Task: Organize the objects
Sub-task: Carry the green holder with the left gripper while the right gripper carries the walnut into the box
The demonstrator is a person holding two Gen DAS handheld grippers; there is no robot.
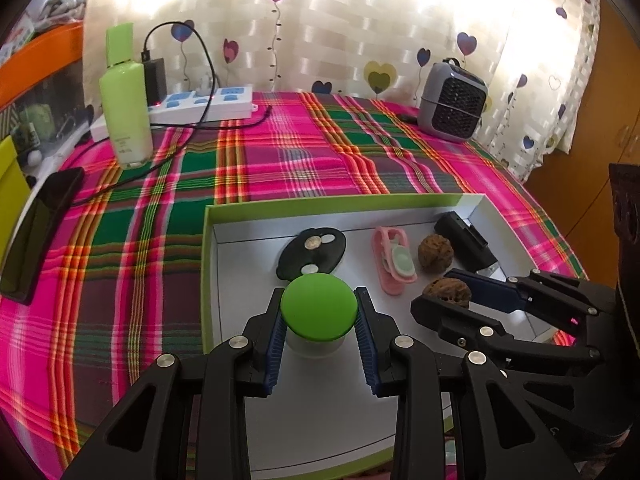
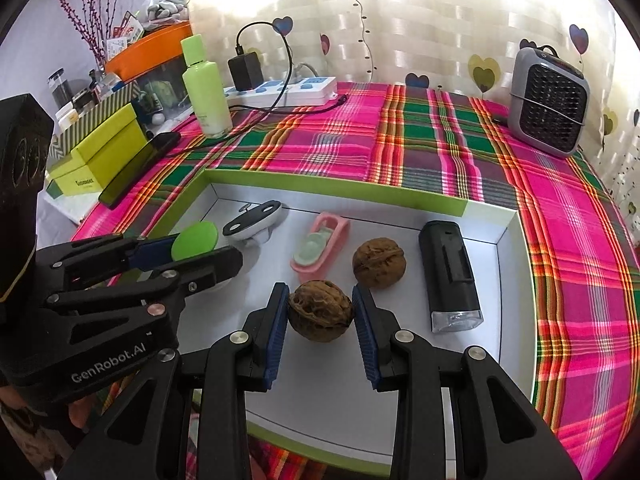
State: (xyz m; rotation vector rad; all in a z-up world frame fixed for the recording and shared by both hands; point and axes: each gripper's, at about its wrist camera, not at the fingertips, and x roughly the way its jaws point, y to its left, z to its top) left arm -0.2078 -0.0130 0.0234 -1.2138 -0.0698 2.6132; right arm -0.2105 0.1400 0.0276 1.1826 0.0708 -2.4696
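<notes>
Inside box (image 1: 208, 264), left tongs (image 1: 319, 312) clamp green-capped jar (image 1: 319, 306), right tongs (image 2: 321, 312) clamp walnut (image 2: 321, 310), second walnut (image 2: 379, 263) beside.

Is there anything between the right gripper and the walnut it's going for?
No. The right gripper already has its pads against both sides of the near walnut in the white box. The second walnut sits behind it, apart.
</notes>
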